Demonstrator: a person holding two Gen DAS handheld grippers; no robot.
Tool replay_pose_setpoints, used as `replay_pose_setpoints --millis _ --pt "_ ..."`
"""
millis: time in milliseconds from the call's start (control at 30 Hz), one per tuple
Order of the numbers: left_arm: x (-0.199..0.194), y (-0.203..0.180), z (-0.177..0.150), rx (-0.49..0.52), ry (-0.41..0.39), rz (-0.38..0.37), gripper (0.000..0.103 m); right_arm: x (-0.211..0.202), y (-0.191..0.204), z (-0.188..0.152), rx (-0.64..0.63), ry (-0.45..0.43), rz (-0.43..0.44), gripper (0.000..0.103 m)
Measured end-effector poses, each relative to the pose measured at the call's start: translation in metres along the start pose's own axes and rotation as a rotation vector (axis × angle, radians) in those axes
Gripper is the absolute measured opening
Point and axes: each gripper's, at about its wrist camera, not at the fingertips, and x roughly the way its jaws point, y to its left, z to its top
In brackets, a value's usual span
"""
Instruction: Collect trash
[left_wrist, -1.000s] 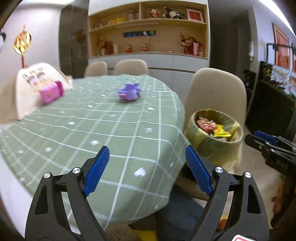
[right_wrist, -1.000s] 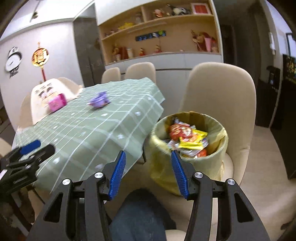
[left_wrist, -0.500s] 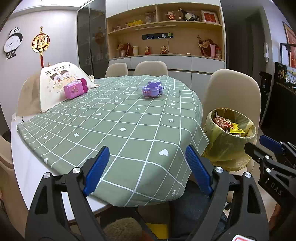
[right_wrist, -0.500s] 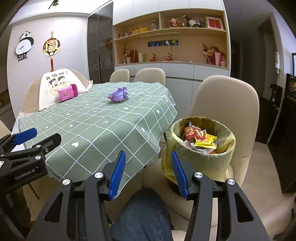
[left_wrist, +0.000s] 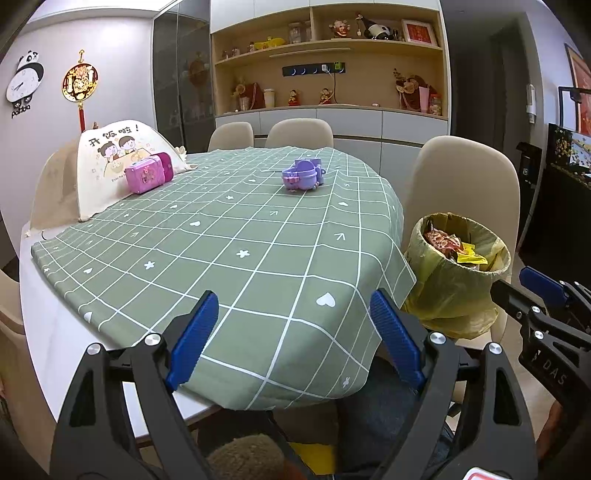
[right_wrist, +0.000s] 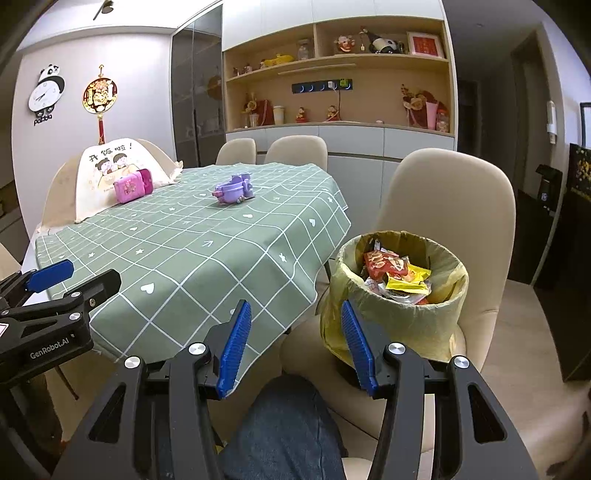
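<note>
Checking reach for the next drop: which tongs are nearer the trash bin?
Right. The right tongs sit just short of the trash bin, one pad overlapping its front; the left tongs are over the table's near edge, left of the bin.

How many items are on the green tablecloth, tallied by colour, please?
Pink: 1, the pink toy case
Purple: 1, the purple toy
Cream: 1, the printed food cover
Total: 3

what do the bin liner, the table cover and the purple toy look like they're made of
Bin liner: thin yellowish plastic film, likely; it is crinkled and slightly see-through. Table cover: matte woven cloth, apparently; it drapes and folds over the edge. Purple toy: hard moulded plastic, probably; smooth and faintly glossy.
</note>
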Motion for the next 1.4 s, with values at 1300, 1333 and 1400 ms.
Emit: replay_pose_setpoints --millis 1300,1333,1400 --pt "0.0055 -0.0004 -0.0005 0.008 0.009 -0.018 0.080 -0.0003 -0.0013 -0.0003 0.017 -0.001 -0.005 0.048" --pt "0.0058 -0.0001 -0.0003 0.008 0.009 -0.019 0.080 -0.0004 -0.0012 -0.0003 0.017 -0.003 -0.006 0.048" --pt "0.0059 0.0001 0.0000 0.008 0.008 -0.020 0.080 -0.0003 -0.0017 -0.0002 0.017 -0.002 -0.006 0.048"
